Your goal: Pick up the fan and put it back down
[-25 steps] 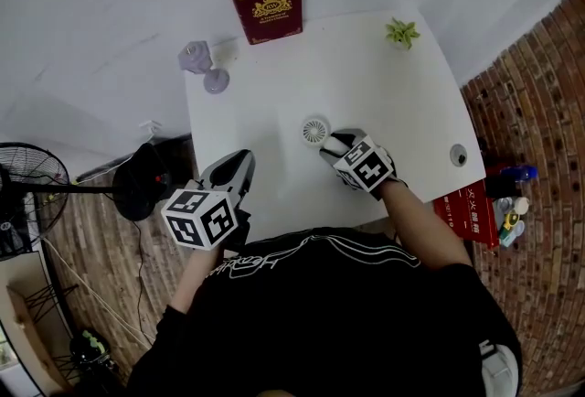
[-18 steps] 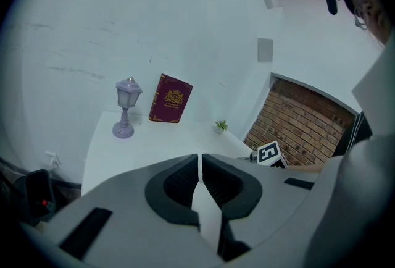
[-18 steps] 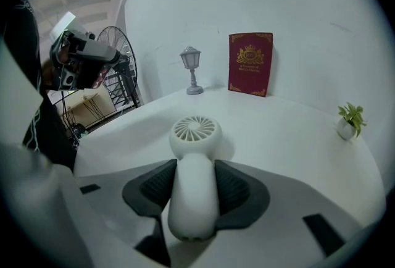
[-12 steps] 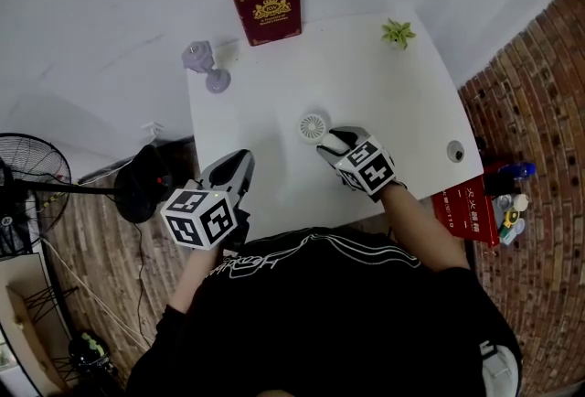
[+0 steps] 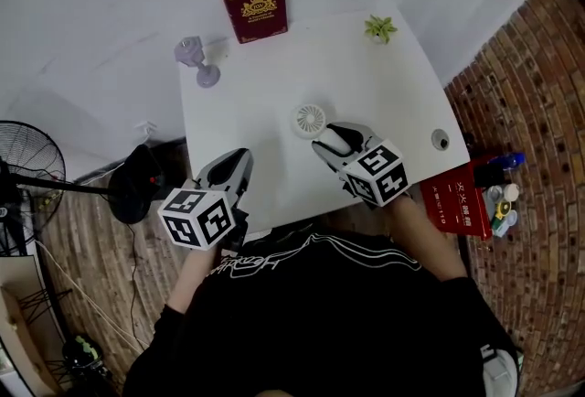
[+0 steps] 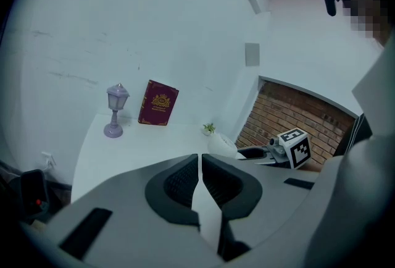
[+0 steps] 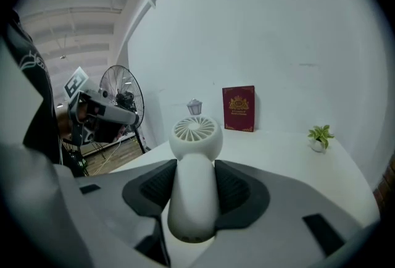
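The small white hand-held fan (image 5: 310,121) has a round grille head and a thick handle. My right gripper (image 5: 327,141) is shut on that handle, and the fan hangs above the white table (image 5: 393,89). In the right gripper view the handle (image 7: 192,199) sits between both dark pads, with the fan head (image 7: 196,134) pointing away from me. My left gripper (image 5: 233,165) hovers at the table's near left edge. Its jaws are shut with nothing between them (image 6: 199,177). From the left gripper view the fan (image 6: 221,144) and the right gripper (image 6: 271,152) show to the right.
A dark red book (image 5: 253,6) stands at the table's far edge, with a purple lantern lamp (image 5: 195,59) to its left and a small potted plant (image 5: 378,27) to its right. A small round object (image 5: 441,140) lies near the right edge. A black floor fan (image 5: 18,168) stands left of the table.
The right gripper has risen with the fan in its grip, so the fan is off the table. The left gripper has shifted only slightly.
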Demonstrator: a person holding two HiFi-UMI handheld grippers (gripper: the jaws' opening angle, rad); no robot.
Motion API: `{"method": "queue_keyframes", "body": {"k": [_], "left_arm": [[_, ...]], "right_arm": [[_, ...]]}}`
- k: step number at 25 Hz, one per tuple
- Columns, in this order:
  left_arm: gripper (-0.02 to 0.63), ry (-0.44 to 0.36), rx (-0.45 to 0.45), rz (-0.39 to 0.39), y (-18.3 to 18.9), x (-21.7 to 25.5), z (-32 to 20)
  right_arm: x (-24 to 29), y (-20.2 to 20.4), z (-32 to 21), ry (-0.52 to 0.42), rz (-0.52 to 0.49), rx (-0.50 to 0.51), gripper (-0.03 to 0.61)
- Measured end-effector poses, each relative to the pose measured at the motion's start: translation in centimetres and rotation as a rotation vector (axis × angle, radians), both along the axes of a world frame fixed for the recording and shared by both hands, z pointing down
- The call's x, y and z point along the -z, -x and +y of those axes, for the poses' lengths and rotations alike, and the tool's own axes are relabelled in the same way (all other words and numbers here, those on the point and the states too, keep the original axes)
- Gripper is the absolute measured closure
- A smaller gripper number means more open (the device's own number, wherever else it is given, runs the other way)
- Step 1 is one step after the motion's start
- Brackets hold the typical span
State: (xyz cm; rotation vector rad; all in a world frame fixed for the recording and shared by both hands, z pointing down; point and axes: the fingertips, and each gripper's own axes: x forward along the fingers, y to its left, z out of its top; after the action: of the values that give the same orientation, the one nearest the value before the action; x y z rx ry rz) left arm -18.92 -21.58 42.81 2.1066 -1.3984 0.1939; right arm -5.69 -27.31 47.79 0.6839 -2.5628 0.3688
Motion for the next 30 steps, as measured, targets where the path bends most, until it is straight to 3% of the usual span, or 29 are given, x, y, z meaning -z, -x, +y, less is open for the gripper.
{"method": "queue_keyframes", "body": {"k": [8,14,30], "left_arm": [[0.571,-0.044,-0.03,0.012,-3.3,2.0,1.9],[0.571,-0.067,-0.089,0.008,-6.2,2.8,2.6],[0.571,-0.032,-0.174,-0.002,-10.7,1.0,3.9]], "right_arm": [[5.1,-3.5,3.8,-0.006,-0.121,-0.013,0.386],[6.9,-5.9,5.6,-0.091,-0.117,-0.042,0.386],[6.1,-9.9,7.0,-0.094,-0.13,-0.15,0.385]]}}
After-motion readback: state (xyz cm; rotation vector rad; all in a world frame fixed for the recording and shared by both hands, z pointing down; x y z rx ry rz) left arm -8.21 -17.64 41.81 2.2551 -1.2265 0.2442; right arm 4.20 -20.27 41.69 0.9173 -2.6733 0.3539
